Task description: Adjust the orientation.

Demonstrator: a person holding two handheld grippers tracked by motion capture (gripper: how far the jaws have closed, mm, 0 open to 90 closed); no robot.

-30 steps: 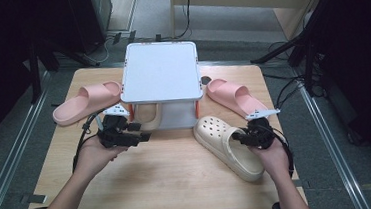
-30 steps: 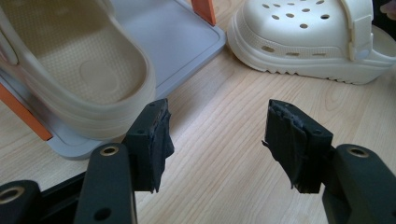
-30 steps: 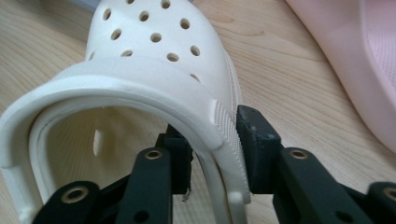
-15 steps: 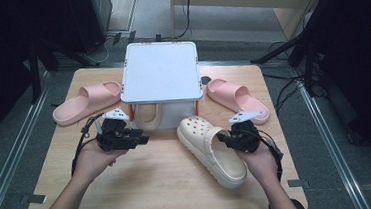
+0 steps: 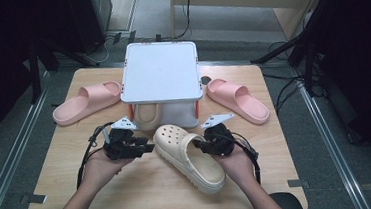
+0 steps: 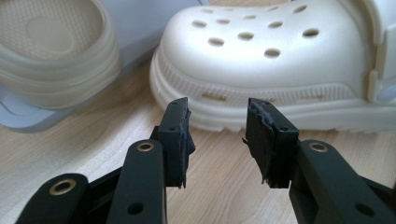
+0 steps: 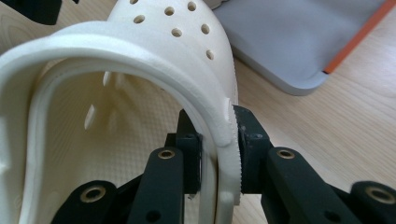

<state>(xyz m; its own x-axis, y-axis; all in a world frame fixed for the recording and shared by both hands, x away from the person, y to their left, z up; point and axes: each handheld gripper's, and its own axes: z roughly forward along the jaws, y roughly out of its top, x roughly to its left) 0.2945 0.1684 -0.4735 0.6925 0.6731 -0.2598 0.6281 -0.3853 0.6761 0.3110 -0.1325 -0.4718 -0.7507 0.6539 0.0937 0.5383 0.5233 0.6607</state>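
High view: clog [image 5: 190, 157] now nearer centre

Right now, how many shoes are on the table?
4. One pink slide at the left, another pink slide at the right, a cream clog under the white stand, and a second cream clog in front, gripped by the right gripper. More may hide under the stand.

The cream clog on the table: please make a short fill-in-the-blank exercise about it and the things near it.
1. The right hand-held gripper is shut on the side wall of the cream ____.
2. The left hand-held gripper has ____ between its jaws.
3. Two ____ slides lie beside the grey rack.

Missing words: clog; nothing; pink
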